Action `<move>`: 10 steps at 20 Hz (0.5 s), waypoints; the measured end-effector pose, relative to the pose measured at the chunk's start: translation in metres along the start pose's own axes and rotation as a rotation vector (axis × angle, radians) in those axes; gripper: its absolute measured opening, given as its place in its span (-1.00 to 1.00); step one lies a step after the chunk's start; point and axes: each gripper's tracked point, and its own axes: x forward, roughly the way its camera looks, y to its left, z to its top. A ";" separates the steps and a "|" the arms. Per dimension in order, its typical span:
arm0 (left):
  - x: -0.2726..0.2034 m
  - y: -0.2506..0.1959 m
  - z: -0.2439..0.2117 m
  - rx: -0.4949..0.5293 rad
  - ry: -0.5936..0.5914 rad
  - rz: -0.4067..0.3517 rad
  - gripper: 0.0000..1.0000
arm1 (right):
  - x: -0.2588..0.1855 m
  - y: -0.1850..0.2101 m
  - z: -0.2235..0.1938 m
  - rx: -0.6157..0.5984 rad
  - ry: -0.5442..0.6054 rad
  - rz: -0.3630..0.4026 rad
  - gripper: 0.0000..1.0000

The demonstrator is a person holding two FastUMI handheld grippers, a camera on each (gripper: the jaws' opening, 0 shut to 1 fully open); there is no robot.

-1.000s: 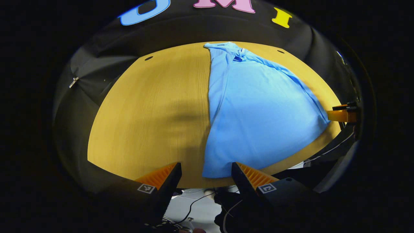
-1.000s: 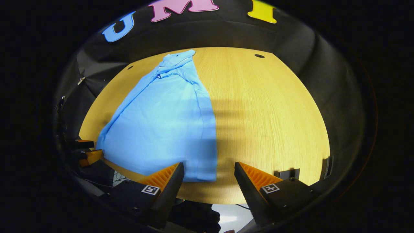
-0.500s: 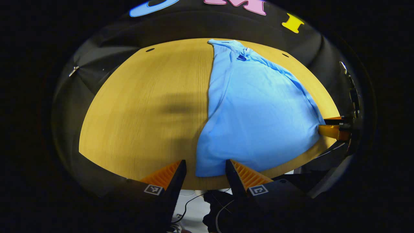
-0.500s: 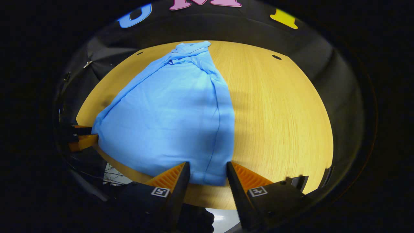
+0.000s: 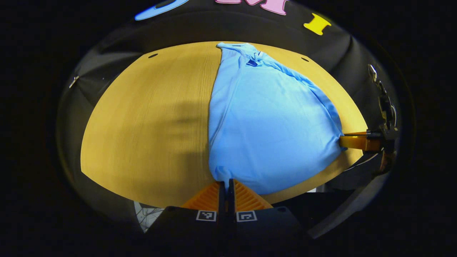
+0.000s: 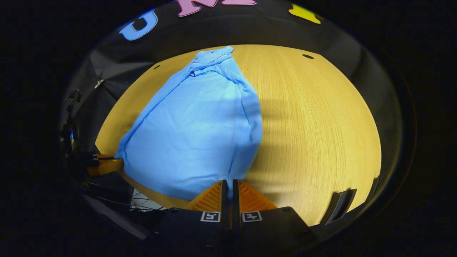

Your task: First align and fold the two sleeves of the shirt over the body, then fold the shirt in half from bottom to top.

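Observation:
A light blue shirt (image 5: pixel 271 121) lies on the wooden table (image 5: pixel 142 121), collar at the far edge, hem at the near edge, sleeves folded in over the body. My left gripper (image 5: pixel 225 182) is shut on the hem's left bottom corner. In the right gripper view the same shirt (image 6: pixel 192 132) spreads to the left, and my right gripper (image 6: pixel 227 182) is shut on the hem's right bottom corner. The right gripper (image 5: pixel 351 141) also appears in the left gripper view, pinching its corner. The left gripper (image 6: pixel 107 165) appears in the right gripper view at the shirt's other corner.
The table (image 6: pixel 314 128) has bare wood on both sides of the shirt. Small dark holes (image 5: pixel 153 55) (image 6: pixel 307 56) sit near its far corners. Black cloth walls surround it. Cables and a pale floor (image 5: pixel 148 214) lie below the near edge.
Both grippers moved in on the hem corners and went from open to shut on the fabric. The hem corners are now bunched between the fingers.

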 end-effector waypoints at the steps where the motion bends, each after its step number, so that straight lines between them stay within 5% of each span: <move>1: -0.001 0.002 0.001 -0.009 0.005 0.001 -0.87 | 0.002 0.000 0.004 0.015 -0.009 0.010 -0.90; 5: -0.015 0.000 0.044 -0.007 -0.077 -0.018 -0.88 | -0.016 0.005 0.042 0.042 -0.114 0.029 -0.91; 10: -0.031 -0.001 0.157 -0.020 -0.246 -0.044 -0.88 | -0.038 0.008 0.154 0.081 -0.319 0.054 -0.91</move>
